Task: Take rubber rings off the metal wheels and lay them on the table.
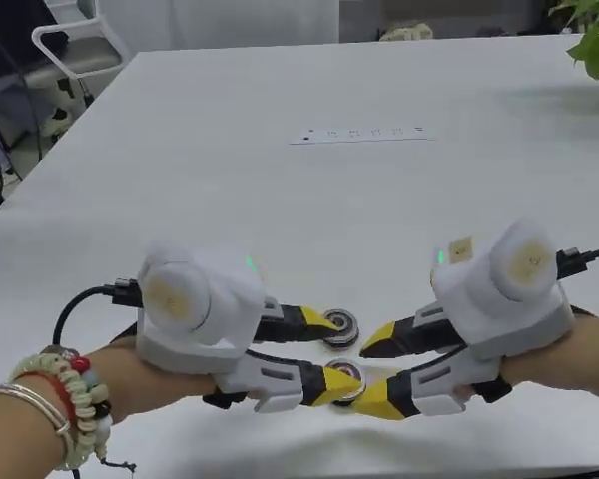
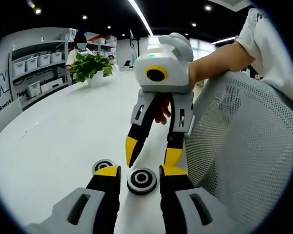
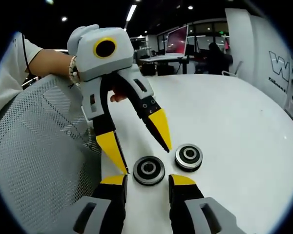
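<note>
Two metal wheels with black rubber rings lie flat near the table's front edge. The near wheel (image 1: pixel 346 378) (image 2: pixel 141 181) (image 3: pixel 149 170) sits between the yellow tips of both grippers. The far wheel (image 1: pixel 340 327) (image 2: pixel 103 165) (image 3: pixel 188 157) lies just outside the jaws, close beside the first. My left gripper (image 1: pixel 334 352) (image 2: pixel 140 171) (image 3: pixel 136 139) points right and is open, straddling the near wheel. Facing it tip to tip, my right gripper (image 1: pixel 376 370) (image 3: pixel 149 181) (image 2: pixel 152 152) is open too. Neither grips anything.
The white table (image 1: pixel 280 200) stretches far ahead. A flat socket strip (image 1: pixel 359 134) lies at mid-table. A plant (image 1: pixel 594 35) stands at the far right corner and a chair (image 1: pixel 70 45) at the far left. A mesh chair back (image 2: pixel 244 146) is behind the grippers.
</note>
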`<state>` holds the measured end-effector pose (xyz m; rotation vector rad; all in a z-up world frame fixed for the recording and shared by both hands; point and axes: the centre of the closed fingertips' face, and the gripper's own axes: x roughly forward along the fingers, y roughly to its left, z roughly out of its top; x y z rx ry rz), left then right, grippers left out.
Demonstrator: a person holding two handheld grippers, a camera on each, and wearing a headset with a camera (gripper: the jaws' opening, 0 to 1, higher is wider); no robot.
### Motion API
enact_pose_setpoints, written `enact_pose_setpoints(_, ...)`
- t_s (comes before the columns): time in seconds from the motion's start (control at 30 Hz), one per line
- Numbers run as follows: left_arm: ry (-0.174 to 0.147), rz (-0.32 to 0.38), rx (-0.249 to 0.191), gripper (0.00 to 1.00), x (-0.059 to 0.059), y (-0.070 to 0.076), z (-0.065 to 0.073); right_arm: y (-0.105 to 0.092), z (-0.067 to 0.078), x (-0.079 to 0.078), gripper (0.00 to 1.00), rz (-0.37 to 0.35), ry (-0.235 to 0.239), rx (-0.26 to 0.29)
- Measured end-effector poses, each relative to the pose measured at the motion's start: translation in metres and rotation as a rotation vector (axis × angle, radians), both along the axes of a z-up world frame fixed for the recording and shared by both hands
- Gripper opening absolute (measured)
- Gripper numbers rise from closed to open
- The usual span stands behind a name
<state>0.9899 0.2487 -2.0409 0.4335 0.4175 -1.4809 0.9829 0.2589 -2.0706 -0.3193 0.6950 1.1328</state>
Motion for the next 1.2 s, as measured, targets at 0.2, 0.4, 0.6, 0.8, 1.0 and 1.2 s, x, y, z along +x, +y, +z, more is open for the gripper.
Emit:
enact_pose_setpoints(0.2,-0.022,-0.018,0.035,0.21,0.001,0.002,-0.009,0.001,-0.004,0.0,0.29,0.017,-0.018,-0.022)
enact_pose_setpoints(0.4,-0.007,-0.007,0.049,0.15,0.004,0.004,-0.017,0.001,-0.006,0.002,0.27,0.012,-0.023,-0.031)
enact_pose_setpoints(0.6,-0.013,-0.028,0.054,0.1,0.001,0.004,-0.019,0.002,-0.007,0.001,0.26,0.016,-0.023,-0.036)
enact_pose_setpoints(0.8,-0.031,-0.045,0.035,0.1,0.001,0.005,-0.017,0.002,-0.006,0.002,0.25,0.012,-0.025,-0.032)
enact_pose_setpoints(1.0,-0.022,-0.051,0.019,0.08,0.001,0.005,-0.017,0.001,-0.006,0.002,0.24,0.017,-0.026,-0.027)
enact_pose_setpoints(1.2,-0.029,-0.052,0.02,0.08,0.002,0.004,-0.017,-0.003,-0.004,0.002,0.21,0.022,-0.024,-0.024)
